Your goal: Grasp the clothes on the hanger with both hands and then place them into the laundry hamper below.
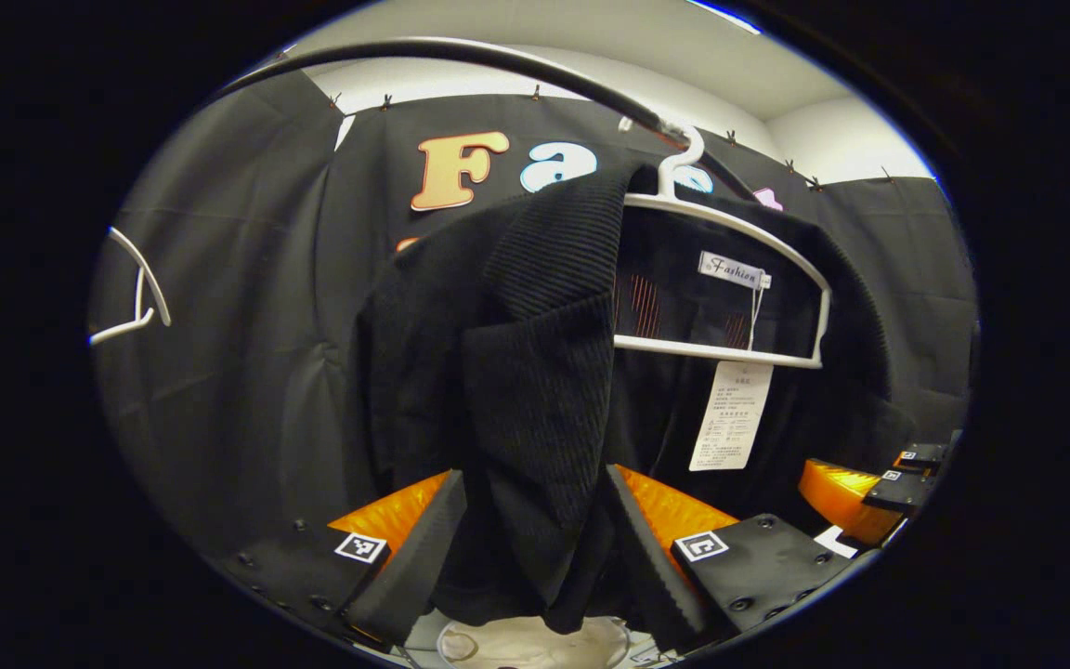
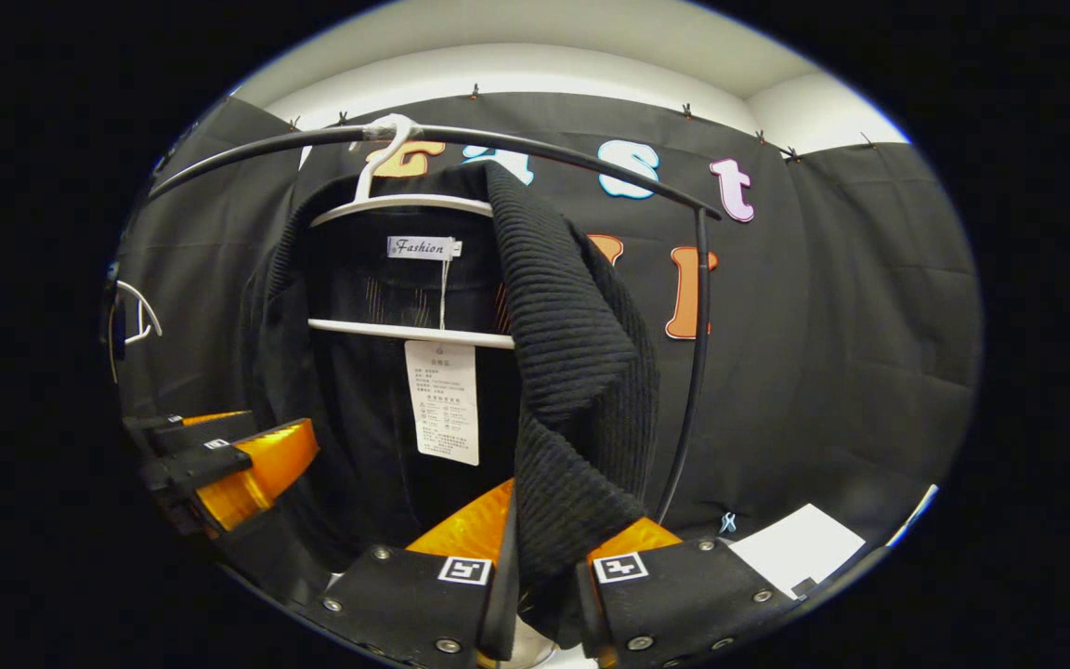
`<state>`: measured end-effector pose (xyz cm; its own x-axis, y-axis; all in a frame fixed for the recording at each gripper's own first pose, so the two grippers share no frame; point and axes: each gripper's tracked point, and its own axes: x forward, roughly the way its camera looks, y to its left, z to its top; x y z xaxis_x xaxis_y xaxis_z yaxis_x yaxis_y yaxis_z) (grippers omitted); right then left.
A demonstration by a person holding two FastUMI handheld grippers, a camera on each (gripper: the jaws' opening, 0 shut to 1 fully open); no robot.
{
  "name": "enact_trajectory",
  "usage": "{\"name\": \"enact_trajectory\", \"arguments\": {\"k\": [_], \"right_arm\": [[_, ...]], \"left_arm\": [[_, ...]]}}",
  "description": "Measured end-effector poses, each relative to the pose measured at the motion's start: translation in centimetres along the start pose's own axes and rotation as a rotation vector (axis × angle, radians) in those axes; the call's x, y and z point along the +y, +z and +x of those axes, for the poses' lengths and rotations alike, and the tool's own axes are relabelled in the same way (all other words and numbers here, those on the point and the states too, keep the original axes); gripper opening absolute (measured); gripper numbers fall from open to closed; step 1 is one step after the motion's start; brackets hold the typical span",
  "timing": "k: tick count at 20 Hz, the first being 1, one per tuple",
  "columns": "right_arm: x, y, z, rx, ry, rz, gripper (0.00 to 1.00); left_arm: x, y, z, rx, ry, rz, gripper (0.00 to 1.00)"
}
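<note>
On white hanger (image 2: 405, 204): 1 black knit garment (image 2: 572, 353). Left gripper (image 1: 535, 567), right gripper (image 2: 544, 585): each narrowly parted, 2 fingers clamping garment front edges.

One black knitted garment (image 1: 535, 372) hangs here, on one white hanger (image 1: 730, 279). A second white hanger (image 1: 131, 297), bare, shows at the far left, so two hangers in all. One black rail (image 2: 535, 153) carries them, with one upright post (image 2: 698, 353). Two white tags hang inside the garment: one small neck label (image 2: 424, 247) and one long paper tag (image 2: 443, 400). Two claws are counted: the left claw (image 1: 535, 548) and the right claw (image 2: 542, 576)
</note>
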<state>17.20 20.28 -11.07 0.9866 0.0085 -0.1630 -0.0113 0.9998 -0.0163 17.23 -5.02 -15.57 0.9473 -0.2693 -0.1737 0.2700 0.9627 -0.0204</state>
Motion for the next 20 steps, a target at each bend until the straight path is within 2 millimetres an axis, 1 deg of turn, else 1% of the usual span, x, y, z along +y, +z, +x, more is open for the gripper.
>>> {"name": "enact_trajectory", "arguments": {"k": [2, 4, 5, 6, 7, 9, 11, 12, 13, 15, 16, 17, 18, 19, 20], "right_arm": [[-0.6, 0.1, -0.2, -0.002, -0.006, -0.004, 0.17], [-1.0, 0.5, -0.4, -0.005, -0.002, -0.006, 0.13], [-1.3, 0.6, -0.6, -0.009, -0.001, -0.006, 0.11], [-1.5, 0.8, -0.7, -0.011, 0.000, -0.005, 0.09], [-1.7, 1.0, -0.9, -0.014, 0.001, -0.003, 0.07], [-2.3, 1.5, -1.2, -0.023, 0.001, -0.004, 0.04], [-2.6, 1.9, -1.4, -0.029, 0.005, -0.006, 0.03], [-2.8, 2.4, -1.7, -0.035, 0.009, -0.006, 0.03], [-3.0, 2.9, -1.8, -0.043, 0.010, -0.011, 0.02], [-3.8, 4.3, -2.5, -0.064, 0.006, -0.024, 0.02], [-4.1, 5.2, -2.7, -0.076, 0.007, -0.025, 0.02], [-4.5, 6.3, -3.0, -0.091, 0.007, -0.024, 0.02], [-5.1, 7.5, -3.1, -0.109, 0.001, -0.022, 0.02], [-5.7, 8.7, -3.3, -0.129, -0.004, -0.020, 0.02], [-6.2, 10.0, -3.4, -0.149, -0.005, -0.017, 0.02]], "left_arm": [[0.9, -0.5, 1.1, -0.001, 0.031, 0.006, 0.93], [1.5, -0.7, 2.3, -0.004, 0.046, 0.015, 1.00], [1.6, -0.9, 2.6, -0.001, 0.052, 0.015, 1.00], [1.7, -1.2, 3.0, 0.003, 0.055, 0.013, 0.92], [2.1, -1.3, 3.2, 0.006, 0.067, 0.014, 0.87], [3.2, -1.0, 3.0, 0.000, 0.097, 0.031, 0.57], [4.6, -0.1, 2.3, -0.019, 0.141, 0.074, 0.27], [5.0, 0.4, 2.0, -0.027, 0.141, 0.084, 0.12], [4.8, 0.8, 1.6, -0.030, 0.115, 0.081, 0.12], [5.3, 1.6, 1.0, -0.019, 0.089, 0.071, 0.12], [6.0, 2.4, 0.5, -0.024, 0.091, 0.065, 0.09], [6.8, 3.3, 0.0, -0.034, 0.100, 0.057, 0.12], [7.7, 4.3, -0.4, -0.047, 0.115, 0.051, 0.10], [8.6, 5.5, -1.1, -0.064, 0.133, 0.049, 0.12], [9.6, 6.8, -1.5, -0.085, 0.152, 0.051, 0.12]]}}
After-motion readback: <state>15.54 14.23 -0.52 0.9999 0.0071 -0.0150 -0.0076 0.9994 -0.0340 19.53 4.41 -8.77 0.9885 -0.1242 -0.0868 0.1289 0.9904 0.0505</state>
